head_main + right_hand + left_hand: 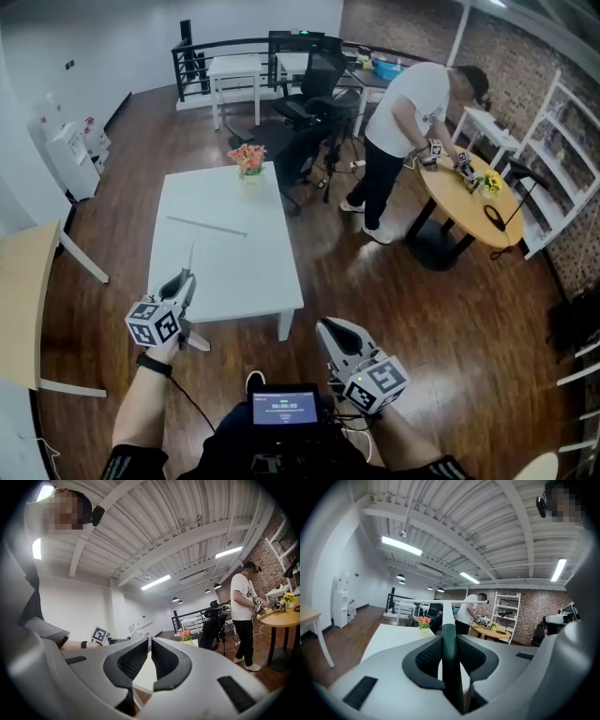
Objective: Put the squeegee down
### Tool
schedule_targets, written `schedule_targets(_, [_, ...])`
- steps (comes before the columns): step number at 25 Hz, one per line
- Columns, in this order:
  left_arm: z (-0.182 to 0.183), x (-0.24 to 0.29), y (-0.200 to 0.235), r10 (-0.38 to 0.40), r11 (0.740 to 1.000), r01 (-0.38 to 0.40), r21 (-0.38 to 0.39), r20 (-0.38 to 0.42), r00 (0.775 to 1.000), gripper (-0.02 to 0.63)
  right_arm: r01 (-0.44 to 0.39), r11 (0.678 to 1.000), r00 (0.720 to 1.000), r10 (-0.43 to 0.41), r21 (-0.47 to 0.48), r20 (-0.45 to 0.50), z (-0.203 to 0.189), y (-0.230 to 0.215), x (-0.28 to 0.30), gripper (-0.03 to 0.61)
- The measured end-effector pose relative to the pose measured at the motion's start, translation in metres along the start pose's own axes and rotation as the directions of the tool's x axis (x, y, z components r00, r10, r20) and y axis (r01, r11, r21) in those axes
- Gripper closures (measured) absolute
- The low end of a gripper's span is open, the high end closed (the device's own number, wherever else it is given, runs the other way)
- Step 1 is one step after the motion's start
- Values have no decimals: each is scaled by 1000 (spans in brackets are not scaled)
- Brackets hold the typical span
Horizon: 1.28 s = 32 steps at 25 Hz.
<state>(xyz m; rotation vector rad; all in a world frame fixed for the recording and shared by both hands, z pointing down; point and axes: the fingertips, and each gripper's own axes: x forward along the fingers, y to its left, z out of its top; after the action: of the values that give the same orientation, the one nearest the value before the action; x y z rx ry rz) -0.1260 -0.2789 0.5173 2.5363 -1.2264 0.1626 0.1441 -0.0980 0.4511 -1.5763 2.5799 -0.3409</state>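
The squeegee (pixel 205 226) has a long pale blade that hangs over the white table (pixel 258 277), and a thin shaft running back to a dark green handle. My left gripper (pixel 187 279) is shut on that handle at the table's near left edge. In the left gripper view the handle (pixel 449 660) stands upright between the jaws, with the blade (pixel 440 603) lying crosswise at the top. My right gripper (pixel 330 329) hangs off the table's near right corner. Its jaws (pixel 150 657) are shut with nothing between them.
A vase of flowers (pixel 249 161) stands at the table's far edge. A person (pixel 401 122) bends over a round wooden table (pixel 487 234) at the right. Office chairs (pixel 309 94) stand behind, a wooden table (pixel 23 300) is at the left, and a small screen (pixel 284 408) sits at my chest.
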Motion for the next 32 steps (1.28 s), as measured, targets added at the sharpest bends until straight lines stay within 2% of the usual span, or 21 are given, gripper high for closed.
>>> schedule_targets(2, [-14,33,26,13,999,-15,-39,-48,999,518,6,1000,1000,-6,26,-9,-2,-7,18,535])
schedule_targets(6, [-52,99,75,42,999,-45,-13,-174,984,518,28,996,999,-26,89,-31,-6,-23,59,535])
schedule_targets(11, [-99,162,121,54,998,-63,-23,-290,956,518,85,990,994,-76,116,-74,-15,-42,105,535])
schedule_targets(15, [-139,206,146,44,998,-57,-21,-380,924,518,137,984,987,-125,118,-103,-22,-60,132,534])
schedule_targets(19, [-174,235,166,68,997,-80,-8,-449,891,520,191,974,976,-176,124,-128,-30,-77,146,535])
schedule_targets(25, [-218,259,195,123,992,-100,72,-540,833,520,272,954,955,-252,126,-154,-35,-94,151,534])
schedule_targets(29, [-228,266,189,115,992,-67,104,-577,809,520,316,939,941,-292,137,-171,-43,-101,146,535])
schedule_targets(32, [-234,271,186,112,992,-52,119,-580,807,518,328,935,936,-301,138,-182,-48,-102,146,535])
